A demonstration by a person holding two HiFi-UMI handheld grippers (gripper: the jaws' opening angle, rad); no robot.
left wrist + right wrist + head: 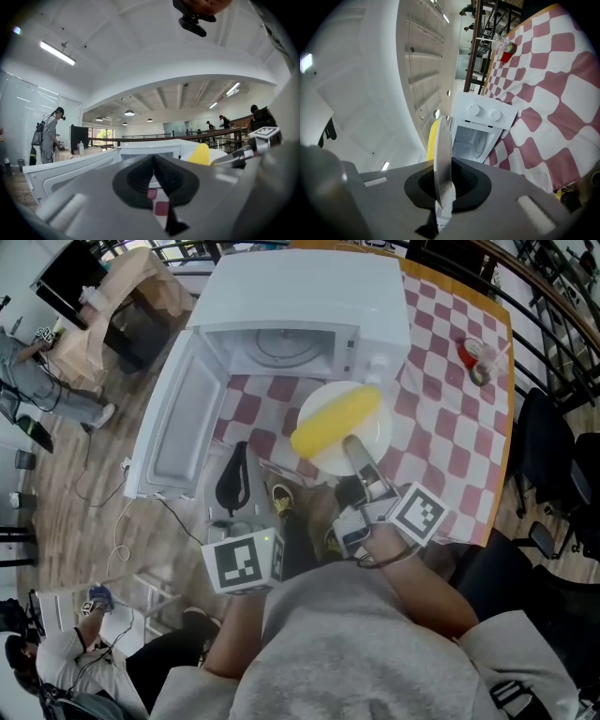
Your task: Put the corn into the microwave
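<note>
Right tool is clamped on the near rim of a white plate. In the right gripper view the plate's edge stands squeezed between the two dark pads. The yellow corn lies slantwise across this plate, with one end toward the far right and the other toward the near left. Plate and corn sit just in front of the microwave, outside its mouth and slightly to the right of it.

The white microwave stands on the far part of the surface, which is covered in a red-and-white check. Its door is swung wide to the left, and the round tray shows inside the cavity. Two knobs sit on the front panel, to the right of the opening.

Left tool is near the open door, left of the plate and apart from it. Its jaws are pressed together with nothing between them.

At the far right of the surface lies a small red item beside something clear. A person stands on the wooden floor at the far left.
</note>
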